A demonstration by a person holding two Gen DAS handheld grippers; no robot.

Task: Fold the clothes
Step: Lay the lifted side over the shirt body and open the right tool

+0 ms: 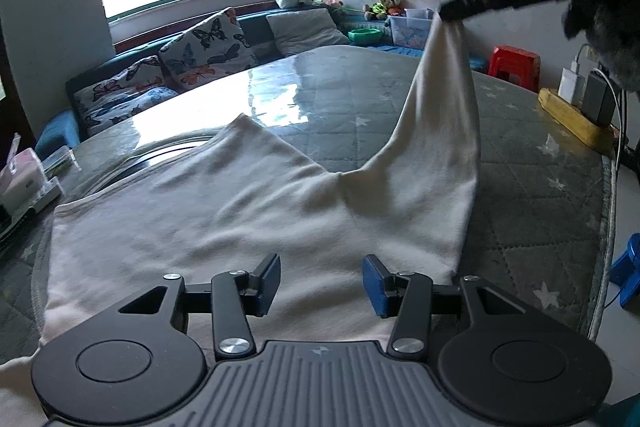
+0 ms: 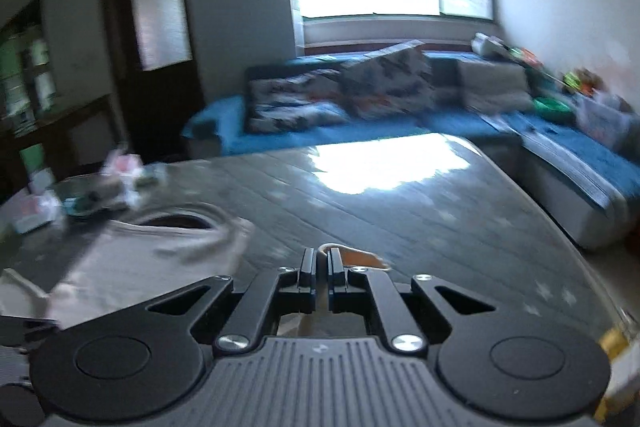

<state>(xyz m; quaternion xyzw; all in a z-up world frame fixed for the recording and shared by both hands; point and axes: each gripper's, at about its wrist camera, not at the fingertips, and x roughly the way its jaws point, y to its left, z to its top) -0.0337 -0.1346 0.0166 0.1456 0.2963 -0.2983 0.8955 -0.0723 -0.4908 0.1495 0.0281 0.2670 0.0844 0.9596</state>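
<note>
quilted table [image 1: 520,163], right gripper [image 2: 322,259] pinching white shirt [image 1: 200,211]

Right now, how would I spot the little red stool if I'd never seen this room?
Start at the big round table with the star-patterned cover. Look past its far right edge, to the floor by the white wall. The red stool stands there, the only bright red thing, just beyond the yellow power strip.

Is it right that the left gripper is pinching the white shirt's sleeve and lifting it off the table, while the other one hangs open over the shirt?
Not quite: the sides are swapped. The right gripper pinches the sleeve of the white shirt and lifts it off the table; the left gripper hangs open over the shirt. The left wrist view shows both.
</note>
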